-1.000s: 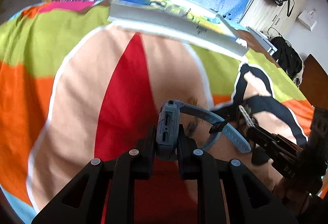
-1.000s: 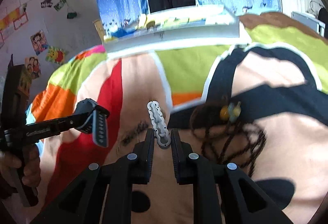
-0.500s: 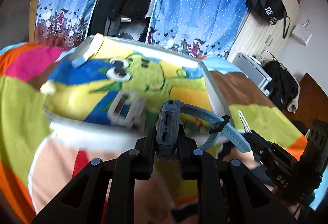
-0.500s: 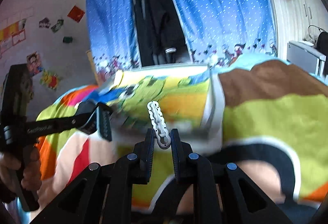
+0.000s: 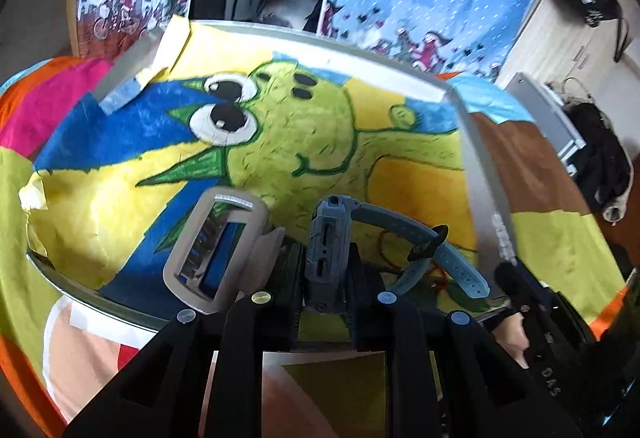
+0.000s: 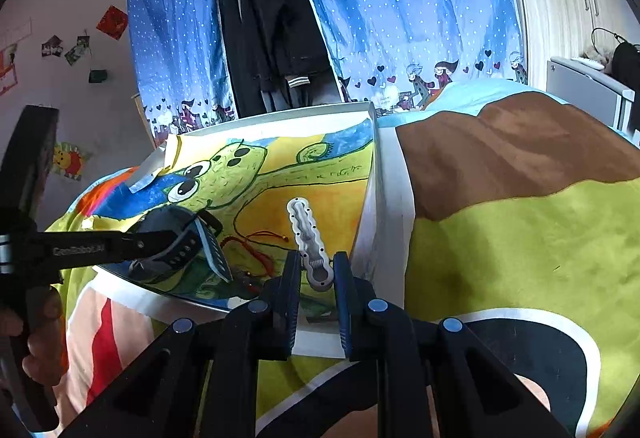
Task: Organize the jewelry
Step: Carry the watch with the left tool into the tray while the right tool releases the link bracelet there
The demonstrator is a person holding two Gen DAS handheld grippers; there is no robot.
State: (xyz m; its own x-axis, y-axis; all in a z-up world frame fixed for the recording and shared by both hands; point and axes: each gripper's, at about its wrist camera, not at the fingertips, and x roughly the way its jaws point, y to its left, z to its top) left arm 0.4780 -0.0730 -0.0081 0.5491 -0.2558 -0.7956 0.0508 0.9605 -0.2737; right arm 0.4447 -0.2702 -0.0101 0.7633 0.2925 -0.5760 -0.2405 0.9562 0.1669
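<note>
Left wrist view: the left gripper (image 5: 326, 274) clamps a blue watch (image 5: 326, 250) by its case, above the near edge of a tray (image 5: 476, 173) lined with a green cartoon drawing. The right gripper (image 6: 316, 278) pinches a white strap (image 6: 306, 230) over the tray's near right corner. A red cord (image 6: 256, 250) lies inside. White lettering on the left gripper's arm is too blurred to read.

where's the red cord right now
In the right wrist view, the red cord lies on the tray's drawing, low and left of centre, between the watch and the white clip.
</note>
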